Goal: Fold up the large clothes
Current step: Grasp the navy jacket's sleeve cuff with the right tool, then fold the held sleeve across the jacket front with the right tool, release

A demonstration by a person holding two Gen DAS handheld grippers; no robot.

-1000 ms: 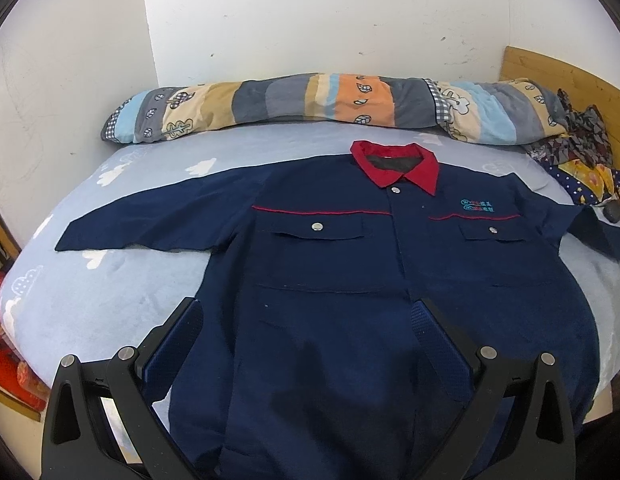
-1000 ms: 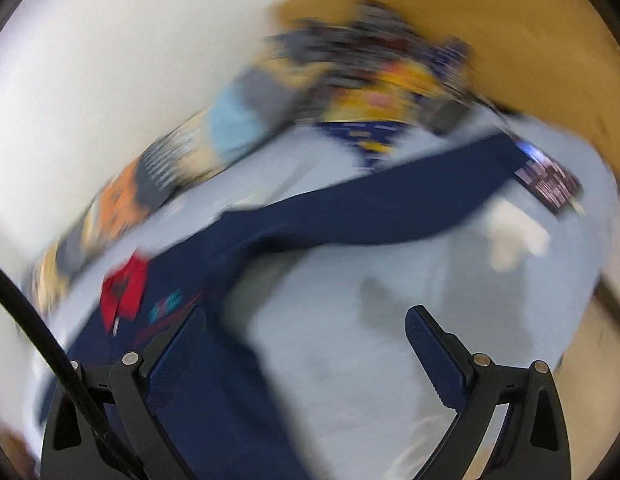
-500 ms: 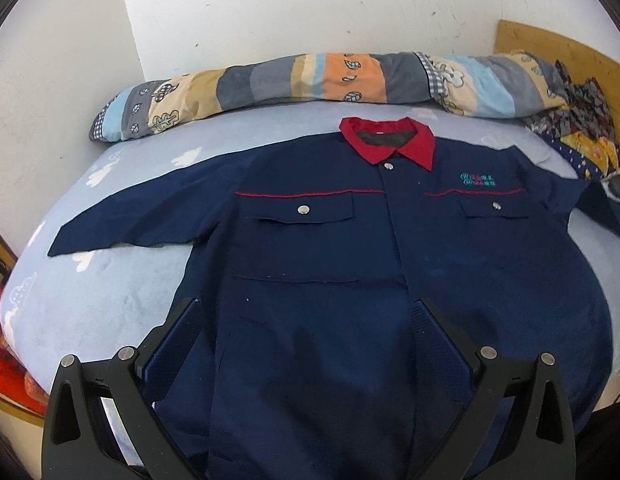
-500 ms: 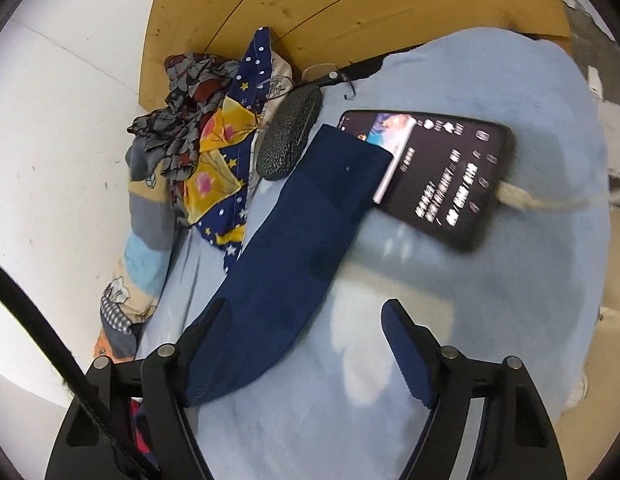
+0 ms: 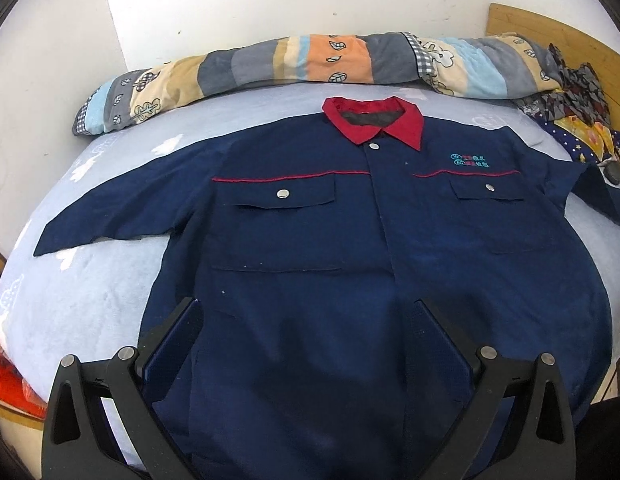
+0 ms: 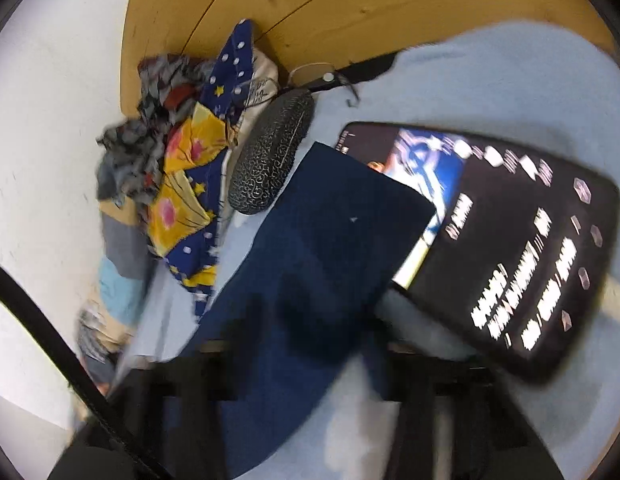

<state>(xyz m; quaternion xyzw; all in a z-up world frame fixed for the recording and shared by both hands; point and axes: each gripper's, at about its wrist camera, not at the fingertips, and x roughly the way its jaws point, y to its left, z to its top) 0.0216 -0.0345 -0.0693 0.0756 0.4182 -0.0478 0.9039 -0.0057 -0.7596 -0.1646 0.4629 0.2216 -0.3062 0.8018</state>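
A large navy work shirt [image 5: 349, 256] with a red collar [image 5: 373, 120] lies front-up and spread flat on the light blue bed [image 5: 90, 288]. Its left sleeve [image 5: 122, 208] stretches out to the left. My left gripper [image 5: 310, 344] is open and empty, hovering over the shirt's lower hem. In the right wrist view the shirt's right sleeve cuff [image 6: 325, 240] lies on the bed, its end overlapping a lit phone [image 6: 509, 248]. My right gripper [image 6: 306, 368] is blurred, low over that sleeve, with one finger on each side of it.
A striped rolled quilt [image 5: 310, 64] lies along the wall behind the shirt. Crumpled patterned cloth [image 6: 178, 168] and a black glasses case [image 6: 270, 156] sit by the wooden headboard [image 6: 349, 4]. White walls enclose the bed's far and left sides.
My right gripper has dropped closer onto the sleeve cuff, which now fills the space between its fingers. My left gripper has edged slightly nearer the shirt.
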